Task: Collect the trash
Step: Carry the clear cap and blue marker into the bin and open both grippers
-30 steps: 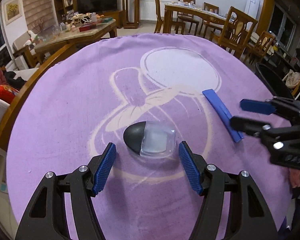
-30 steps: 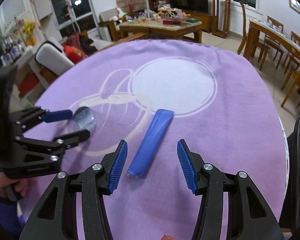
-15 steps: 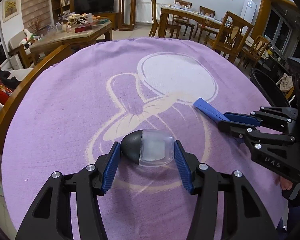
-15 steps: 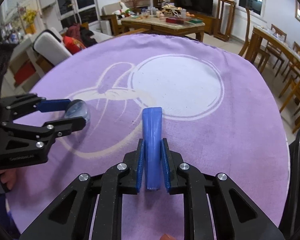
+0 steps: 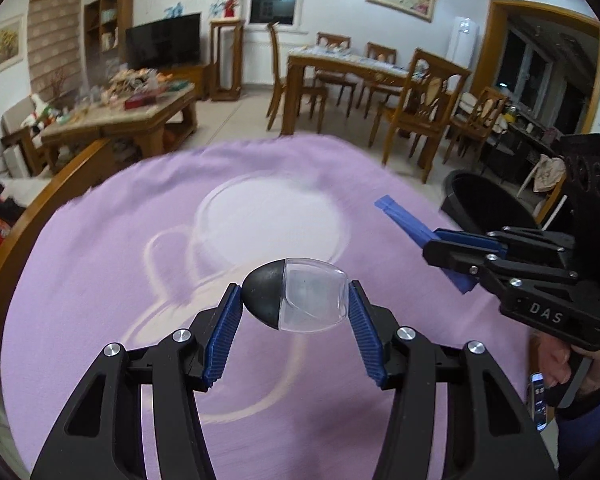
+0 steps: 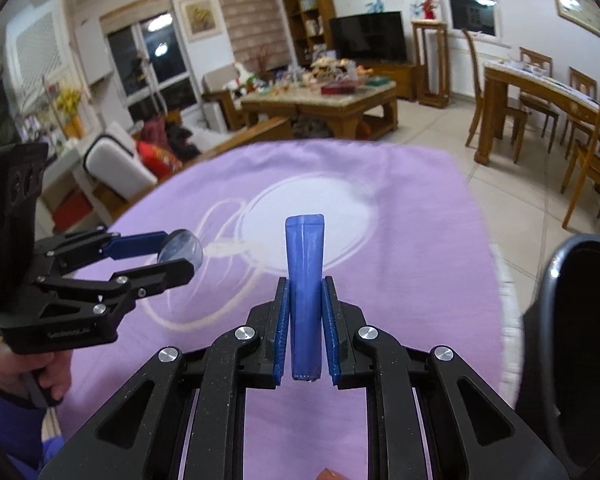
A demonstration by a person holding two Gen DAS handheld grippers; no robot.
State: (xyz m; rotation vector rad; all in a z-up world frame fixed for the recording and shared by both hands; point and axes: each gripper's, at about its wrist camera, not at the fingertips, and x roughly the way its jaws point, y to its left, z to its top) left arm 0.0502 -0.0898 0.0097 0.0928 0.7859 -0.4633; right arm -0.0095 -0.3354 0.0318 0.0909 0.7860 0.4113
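The lower two thirds of both views is filled by the purple cloth (image 5: 100,280) with its pale looping print. A black bin (image 6: 580,340) is seen at the right edge of the right wrist view, beside the cloth.

In that view the blue tube (image 6: 305,264) is pinched between the ribbed blue pads of the right gripper (image 6: 305,336). Its long axis runs straight up the frame, the flat sealed end pointing away toward the cloth's white circle, the lower end just below the pads.

In the left wrist view the plastic capsule (image 5: 296,298) is clamped crosswise by the left gripper (image 5: 292,304), at frame centre. The black rounded half points left against the left pad; the clear half meets the right pad.
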